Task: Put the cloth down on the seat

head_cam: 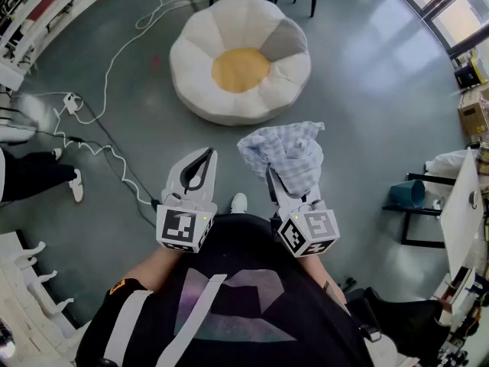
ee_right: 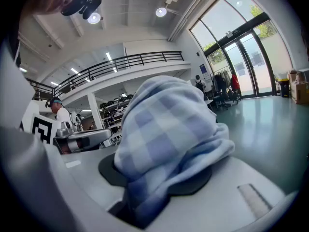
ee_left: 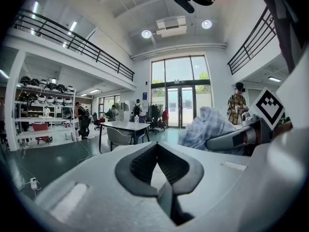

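— Two grippers are out in front of the person. What does each one hold?

— The right gripper (head_cam: 273, 182) is clamped on the cloth (head_cam: 286, 153), a blue-and-white checked one. In the right gripper view the cloth bunches up out of the jaws and spills over both pads, hiding most of them.

— And the other?

— The left gripper (head_cam: 206, 156) has nothing in it. Its jaws stand together with the tips meeting, and only the oval gap between their curved pads is left.

— Where is the cloth relative to the seat?

— It is in the air over the grey floor (head_cam: 367, 113), on the near side of the seat (head_cam: 199, 52). The seat is a round, petal-shaped cushion on the floor ahead of the person, cream with a yellow centre and one grey segment. In the head view the cloth's top edge comes near the seat's closest rim, but nothing of it lies on the cushion.

— Anything else nearby?

— A white cable (head_cam: 111, 66) snakes over the floor left of the seat. The left gripper view shows a table (ee_left: 126, 125) farther off in the hall.
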A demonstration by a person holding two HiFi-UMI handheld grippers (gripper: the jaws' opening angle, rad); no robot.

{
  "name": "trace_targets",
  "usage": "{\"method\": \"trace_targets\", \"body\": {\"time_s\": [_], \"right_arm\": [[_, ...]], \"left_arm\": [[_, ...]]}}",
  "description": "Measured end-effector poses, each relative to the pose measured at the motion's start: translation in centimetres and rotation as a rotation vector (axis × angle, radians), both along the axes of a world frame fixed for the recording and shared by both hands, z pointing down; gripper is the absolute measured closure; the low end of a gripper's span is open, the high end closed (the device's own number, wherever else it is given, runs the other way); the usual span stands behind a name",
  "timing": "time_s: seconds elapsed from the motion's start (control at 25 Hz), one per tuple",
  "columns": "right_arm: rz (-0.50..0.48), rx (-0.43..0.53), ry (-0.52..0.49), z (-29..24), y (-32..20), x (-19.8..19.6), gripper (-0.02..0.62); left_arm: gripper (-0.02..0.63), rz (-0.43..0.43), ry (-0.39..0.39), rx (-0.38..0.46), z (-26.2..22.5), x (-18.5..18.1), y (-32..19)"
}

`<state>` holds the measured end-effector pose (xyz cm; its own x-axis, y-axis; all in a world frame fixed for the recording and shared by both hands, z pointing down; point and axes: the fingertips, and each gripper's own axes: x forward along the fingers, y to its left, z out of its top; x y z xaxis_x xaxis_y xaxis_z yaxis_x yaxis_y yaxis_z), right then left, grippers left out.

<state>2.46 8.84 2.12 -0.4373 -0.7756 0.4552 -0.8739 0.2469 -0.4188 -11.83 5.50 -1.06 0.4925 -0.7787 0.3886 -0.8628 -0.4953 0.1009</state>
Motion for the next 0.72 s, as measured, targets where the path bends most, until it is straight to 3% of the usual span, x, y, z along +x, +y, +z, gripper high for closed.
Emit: {"method": "trace_targets", "body": {"time_s": [0.72], "right_arm": [[0.012,0.0,-0.009,-0.43,-0.15,0.63,0.417]], "left_arm": [[0.607,-0.01,-0.001,0.01,-0.42,-0.01,0.36]]}}
